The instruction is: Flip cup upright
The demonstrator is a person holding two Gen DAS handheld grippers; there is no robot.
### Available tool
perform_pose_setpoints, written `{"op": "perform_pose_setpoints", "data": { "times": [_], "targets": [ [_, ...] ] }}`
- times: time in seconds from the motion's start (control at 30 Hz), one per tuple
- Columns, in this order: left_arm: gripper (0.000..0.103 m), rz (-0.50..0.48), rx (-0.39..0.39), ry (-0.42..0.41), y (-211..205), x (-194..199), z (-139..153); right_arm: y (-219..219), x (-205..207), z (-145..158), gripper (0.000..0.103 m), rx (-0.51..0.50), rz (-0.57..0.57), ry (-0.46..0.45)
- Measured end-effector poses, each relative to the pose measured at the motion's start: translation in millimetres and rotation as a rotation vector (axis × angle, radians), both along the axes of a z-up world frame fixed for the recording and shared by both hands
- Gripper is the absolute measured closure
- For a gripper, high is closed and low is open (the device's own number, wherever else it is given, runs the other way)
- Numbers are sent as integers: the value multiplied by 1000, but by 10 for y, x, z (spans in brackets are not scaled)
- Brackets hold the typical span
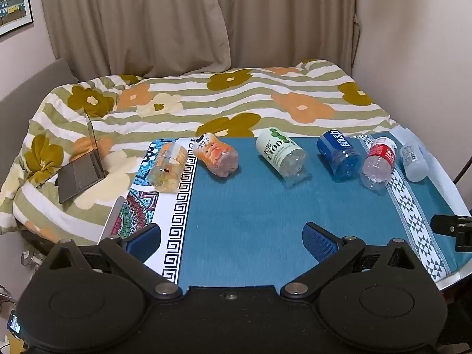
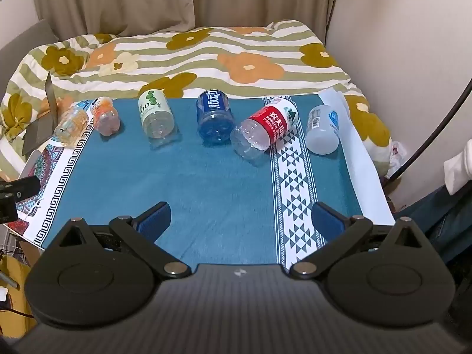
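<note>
We see six cut-off plastic bottle cups lying on their sides along the far edge of the blue-clothed surface [image 2: 218,183], red-labelled clear cup [image 2: 265,129] included. Left hand-held gripper [image 1: 233,240] and right hand-held gripper [image 2: 240,218] both spread, empty, near its front edge.

Home bedroom: bed with floral quilt [image 1: 224,103], drawn curtains [image 1: 177,20], framed picture [image 1: 14,3] on wall.

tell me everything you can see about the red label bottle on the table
The red-label bottle is clear plastic with a red and white wrap printed in white text. It looks empty. It lies on its side on the blue tablecloth, ribbed base toward the cameras, across the edge of the white triangle-patterned stripe. The blue bottle lies close on one side; contact is unclear. Neither gripper touches it.
</note>
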State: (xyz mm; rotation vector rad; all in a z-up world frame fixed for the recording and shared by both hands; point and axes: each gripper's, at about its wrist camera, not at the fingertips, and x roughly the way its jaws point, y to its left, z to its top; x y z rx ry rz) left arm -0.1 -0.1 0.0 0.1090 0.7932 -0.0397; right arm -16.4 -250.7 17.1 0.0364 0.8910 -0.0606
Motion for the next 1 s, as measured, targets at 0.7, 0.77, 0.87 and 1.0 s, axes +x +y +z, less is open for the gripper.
{"op": "perform_pose_setpoints", "data": {
  "times": [0.7, 0.77, 0.87, 1.0],
  "targets": [
    [0, -7, 14, -36, 12, -100, 66, -4, -62, 14, 0, 1, 0, 11],
    [0, -6, 14, -37, 11, -100, 70, 4, -43, 43, 0, 0, 2, 12],
    [0, -2, 14, -41, 4, -113, 77, 20, -71, -25, 0, -3, 5, 11],
    [0, 3, 11, -41, 10, -112, 78, 14, -73, -4, 0, -3, 3, 12]
  ]
}}
